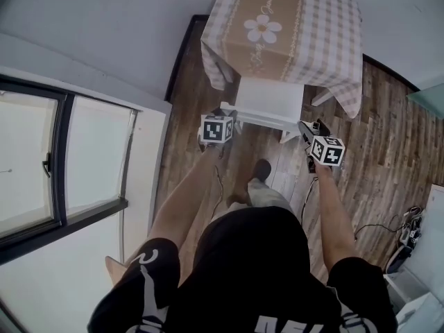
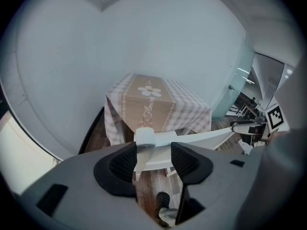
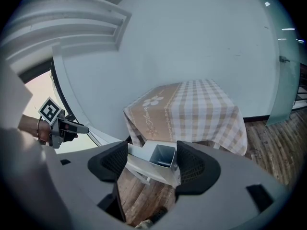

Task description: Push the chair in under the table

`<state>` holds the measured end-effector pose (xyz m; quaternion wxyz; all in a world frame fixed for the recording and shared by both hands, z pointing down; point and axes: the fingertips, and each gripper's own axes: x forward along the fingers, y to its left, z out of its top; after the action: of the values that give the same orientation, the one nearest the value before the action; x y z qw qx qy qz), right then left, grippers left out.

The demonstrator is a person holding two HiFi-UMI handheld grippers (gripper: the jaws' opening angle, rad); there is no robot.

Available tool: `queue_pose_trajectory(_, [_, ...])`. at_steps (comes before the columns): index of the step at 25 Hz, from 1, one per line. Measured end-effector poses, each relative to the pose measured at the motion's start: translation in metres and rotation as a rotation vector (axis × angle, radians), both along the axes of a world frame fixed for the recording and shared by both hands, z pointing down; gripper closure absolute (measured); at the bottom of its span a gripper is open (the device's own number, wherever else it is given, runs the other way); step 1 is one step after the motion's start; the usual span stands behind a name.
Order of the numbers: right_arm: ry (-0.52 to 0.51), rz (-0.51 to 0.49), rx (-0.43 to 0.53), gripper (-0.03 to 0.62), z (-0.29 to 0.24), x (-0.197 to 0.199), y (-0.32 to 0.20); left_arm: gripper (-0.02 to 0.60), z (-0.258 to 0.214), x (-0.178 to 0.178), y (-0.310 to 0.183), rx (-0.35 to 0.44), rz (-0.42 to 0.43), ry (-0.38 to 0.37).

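Note:
A white chair (image 1: 267, 99) stands with its seat partly beneath the table (image 1: 291, 26), which wears a beige checked cloth with a flower. My left gripper (image 1: 225, 114) is at the left end of the chair's back. In the left gripper view the jaws (image 2: 153, 159) stand open around the round-topped corner post (image 2: 145, 137), which lies against the left pad with a gap on the other side. My right gripper (image 1: 309, 127) is at the right end of the chair's back. Its open jaws (image 3: 152, 164) straddle the rail's hollow square end (image 3: 161, 156), close to the right pad.
A large window (image 1: 62, 165) fills the left side. The person's foot (image 1: 261, 168) is on the wood floor just behind the chair. Cables (image 1: 409, 227) and a white box (image 1: 430, 255) lie at the right. A glass door (image 3: 288, 80) stands beyond the table.

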<state>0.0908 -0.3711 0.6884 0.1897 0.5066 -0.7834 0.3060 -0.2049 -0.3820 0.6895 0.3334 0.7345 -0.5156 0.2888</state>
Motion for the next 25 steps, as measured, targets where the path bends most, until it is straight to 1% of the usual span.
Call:
queue_pose_trajectory(5, [-0.016,0.007,0.018,0.261,-0.007,0.001,-0.014,0.344,-0.008,0.001,-0.017,0.001,0.000,-0.001])
queue_pose_trajectory(14, [-0.042,-0.004,0.028,0.260,-0.009,0.003,-0.022,0.347,-0.009,0.005,-0.025,-0.024,-0.017,-0.003])
queue_pose_trajectory(20, [-0.057,-0.034,-0.009,0.258,-0.006,0.007,-0.024,0.347,-0.009,0.010,-0.022,-0.046,-0.027,0.002])
queue_pose_trajectory(25, [-0.063,-0.042,-0.024,0.256,-0.004,0.014,-0.026,0.347,-0.008,0.016,-0.020,-0.038,-0.035,0.008])
